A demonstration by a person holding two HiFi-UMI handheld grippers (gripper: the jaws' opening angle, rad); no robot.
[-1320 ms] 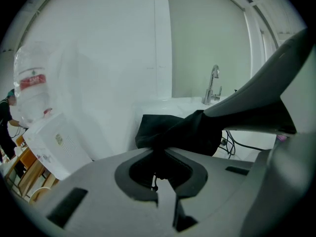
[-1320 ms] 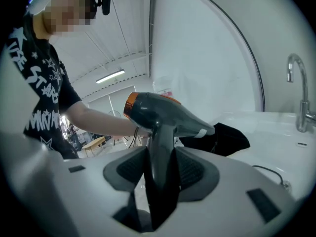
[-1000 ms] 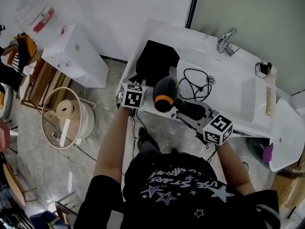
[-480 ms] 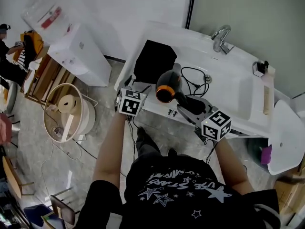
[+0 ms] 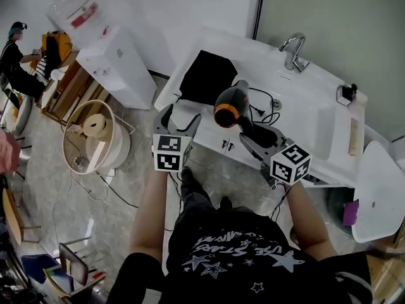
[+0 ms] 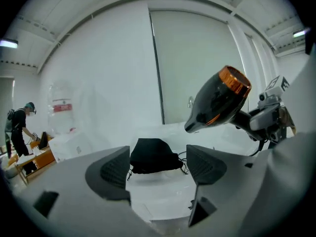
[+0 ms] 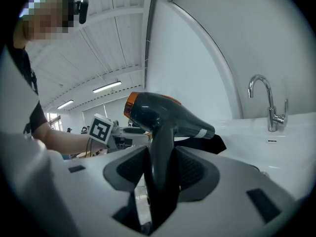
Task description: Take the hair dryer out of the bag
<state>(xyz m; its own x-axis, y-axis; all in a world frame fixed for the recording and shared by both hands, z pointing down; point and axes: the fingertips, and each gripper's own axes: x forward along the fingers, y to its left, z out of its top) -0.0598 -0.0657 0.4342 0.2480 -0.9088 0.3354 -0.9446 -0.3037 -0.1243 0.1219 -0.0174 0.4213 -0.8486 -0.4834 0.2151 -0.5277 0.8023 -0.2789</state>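
Observation:
The black hair dryer with an orange ring hangs in the air over the counter's front edge, its cord trailing onto the counter. My right gripper is shut on its handle; in the right gripper view the handle stands upright between the pads. The black bag lies flat on the white counter, behind the dryer. My left gripper is off the counter's edge, its jaws wide and closing a little, with nothing between them. In the left gripper view the bag shows beyond the jaws and the dryer up at the right.
A sink basin with a chrome faucet fills the counter's right part. A white water dispenser and a round basket with a paper roll stand on the floor at left. Another person sits at far left.
My left gripper has let go, opened wide and drawn back from the counter towards me. The right gripper has carried the hair dryer up and to the right, away from the bag.

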